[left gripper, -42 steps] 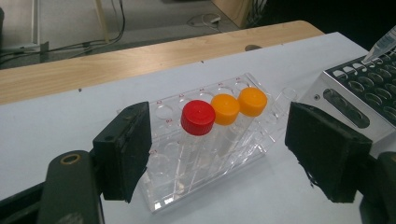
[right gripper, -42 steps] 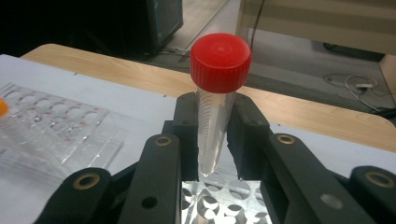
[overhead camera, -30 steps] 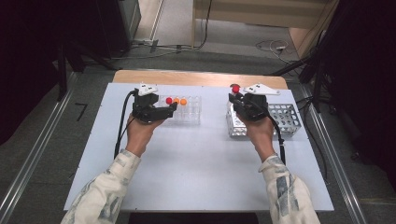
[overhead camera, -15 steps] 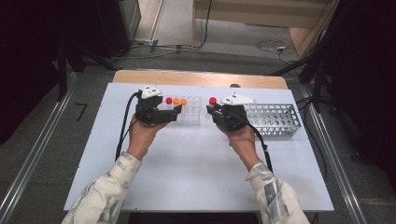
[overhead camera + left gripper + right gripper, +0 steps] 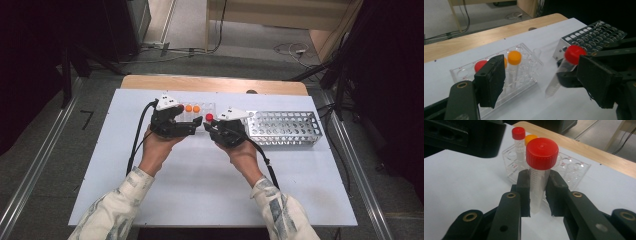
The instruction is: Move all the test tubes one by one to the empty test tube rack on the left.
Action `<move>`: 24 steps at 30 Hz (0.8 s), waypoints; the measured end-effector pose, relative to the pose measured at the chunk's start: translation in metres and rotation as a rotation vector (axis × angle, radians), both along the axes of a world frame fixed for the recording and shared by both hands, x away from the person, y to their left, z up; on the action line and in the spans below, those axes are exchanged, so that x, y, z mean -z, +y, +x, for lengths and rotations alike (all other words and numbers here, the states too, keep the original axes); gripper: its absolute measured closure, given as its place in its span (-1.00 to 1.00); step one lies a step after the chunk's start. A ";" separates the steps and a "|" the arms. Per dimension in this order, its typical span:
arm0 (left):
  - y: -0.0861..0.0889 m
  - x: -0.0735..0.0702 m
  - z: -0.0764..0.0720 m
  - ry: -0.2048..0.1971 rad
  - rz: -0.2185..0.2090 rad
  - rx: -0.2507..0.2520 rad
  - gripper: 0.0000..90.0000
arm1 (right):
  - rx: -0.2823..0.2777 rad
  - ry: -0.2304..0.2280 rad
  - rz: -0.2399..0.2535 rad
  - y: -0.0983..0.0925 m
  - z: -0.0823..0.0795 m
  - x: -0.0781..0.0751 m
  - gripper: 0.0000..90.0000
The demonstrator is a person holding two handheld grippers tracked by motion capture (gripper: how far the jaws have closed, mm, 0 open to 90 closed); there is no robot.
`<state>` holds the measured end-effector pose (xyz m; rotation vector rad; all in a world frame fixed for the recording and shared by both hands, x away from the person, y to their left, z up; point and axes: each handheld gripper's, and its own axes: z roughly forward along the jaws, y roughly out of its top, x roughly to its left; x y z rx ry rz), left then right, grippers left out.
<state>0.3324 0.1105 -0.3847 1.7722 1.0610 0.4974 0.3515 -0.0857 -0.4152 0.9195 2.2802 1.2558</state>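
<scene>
Your right gripper (image 5: pixel 537 195): its 2 black jaws are clamped on the clear tube (image 5: pixel 537 190), just under the red cap (image 5: pixel 542 152). The tube stands upright between the pads, and its lower end hangs above the white table (image 5: pixel 461 182).
Your right hand (image 5: pixel 245 152): in the high view it holds the gripper near the middle of the table, and the red cap shows at the gripper's front end.
Your left gripper (image 5: pixel 544 82): the jaws stand apart with nothing pressed between them, and they have just been closing a little. The tube shows in the gap but farther off, held in your other gripper.
Your left hand (image 5: pixel 160 150): it is just beside your right hand, and the 2 grippers almost meet.
Tube from the left gripper view: it is tilted, with the cap up and the pointed end low over the table.
Clear rack (image 5: pixel 524 72): it sits behind the grippers on the table. In it stand 1 tube with a red cap (image 5: pixel 518 133) and 2 with orange caps (image 5: pixel 514 58), all upright.
Metal rack (image 5: pixel 285 127): it lies to the right of the clear rack, close to your right gripper.
Table edge: a wooden strip (image 5: pixel 210 84) runs along the far side.
</scene>
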 end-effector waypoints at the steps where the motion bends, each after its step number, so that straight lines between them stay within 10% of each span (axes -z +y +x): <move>1: -0.002 0.000 -0.001 -0.004 0.005 0.009 -0.43 | -0.003 0.006 -0.002 0.002 0.000 0.001 0.59; 24: -0.013 0.011 -0.001 -0.005 0.071 0.084 0.53 | -0.044 0.026 -0.007 0.019 -0.004 0.007 0.59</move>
